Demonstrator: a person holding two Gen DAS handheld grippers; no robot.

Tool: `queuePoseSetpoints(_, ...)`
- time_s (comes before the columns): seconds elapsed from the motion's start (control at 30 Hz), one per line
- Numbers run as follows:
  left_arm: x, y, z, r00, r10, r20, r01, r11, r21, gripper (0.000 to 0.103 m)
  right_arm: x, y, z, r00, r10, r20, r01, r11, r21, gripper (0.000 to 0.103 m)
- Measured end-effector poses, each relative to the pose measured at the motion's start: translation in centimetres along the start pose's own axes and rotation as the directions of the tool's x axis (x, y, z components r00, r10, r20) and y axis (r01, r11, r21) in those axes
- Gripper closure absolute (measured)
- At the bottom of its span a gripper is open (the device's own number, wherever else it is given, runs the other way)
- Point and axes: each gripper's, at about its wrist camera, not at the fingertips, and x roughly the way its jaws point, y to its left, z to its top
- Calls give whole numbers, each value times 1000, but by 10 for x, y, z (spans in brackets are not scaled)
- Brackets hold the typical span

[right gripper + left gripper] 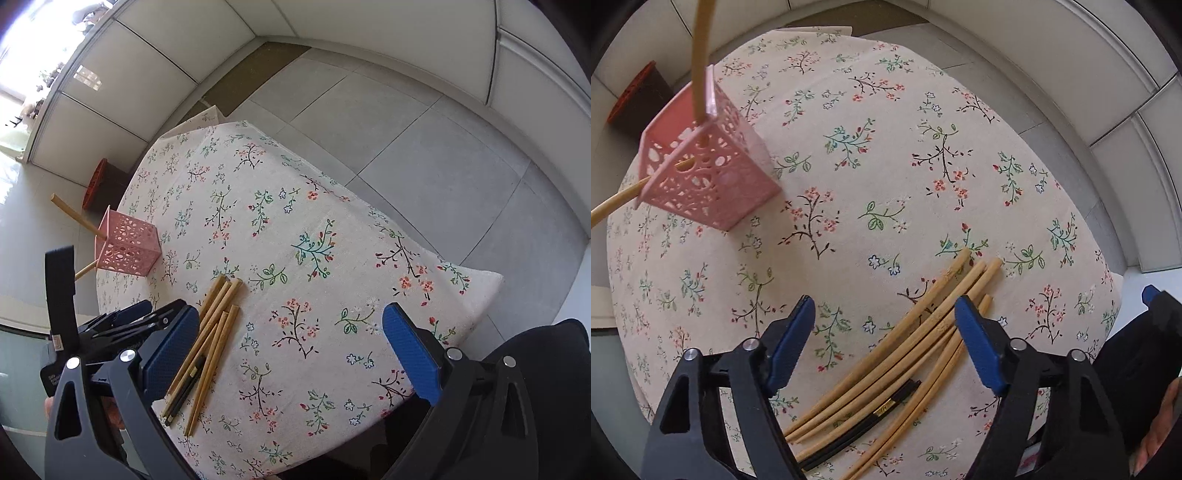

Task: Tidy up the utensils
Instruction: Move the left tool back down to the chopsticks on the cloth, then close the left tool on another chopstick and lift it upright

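Note:
A pile of several bamboo chopsticks with a black chopstick among them lies on the floral tablecloth. My left gripper is open just above the pile, its jaws either side of it. A pink perforated holder stands at the table's left with two bamboo chopsticks sticking out. In the right wrist view the pile lies by my left finger, the holder is further left. My right gripper is open and empty above the cloth.
The table's right and far edges drop to a grey tiled floor. A dark bin with a red rim stands on the floor beyond the holder. The left gripper's body shows at the left of the right wrist view.

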Motion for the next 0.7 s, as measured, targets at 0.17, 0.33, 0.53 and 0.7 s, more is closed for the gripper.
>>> queuePoseSetpoints(0.17, 17, -2, 11, 999, -18, -36, 19, 1000, 19, 46, 7, -2, -2, 999, 13, -46, -12, 1000, 11, 7)
queuePoseSetpoints(0.33, 29, -9, 13, 998, -16, -62, 19, 998, 54, 50, 9, -8, 0, 998, 6, -58, -4, 999, 36, 7)
queuePoseSetpoints(0.53, 24, -15, 9, 998, -30, -52, 35, 995, 94, 74, 13, -13, 0, 997, -1, -76, 5, 999, 53, 7)
queuePoseSetpoints(0.7, 29, -20, 5, 998, -25, -52, 32, 992, 124, 81, 12, -12, 0, 997, -9, -77, 14, 998, 56, 7)
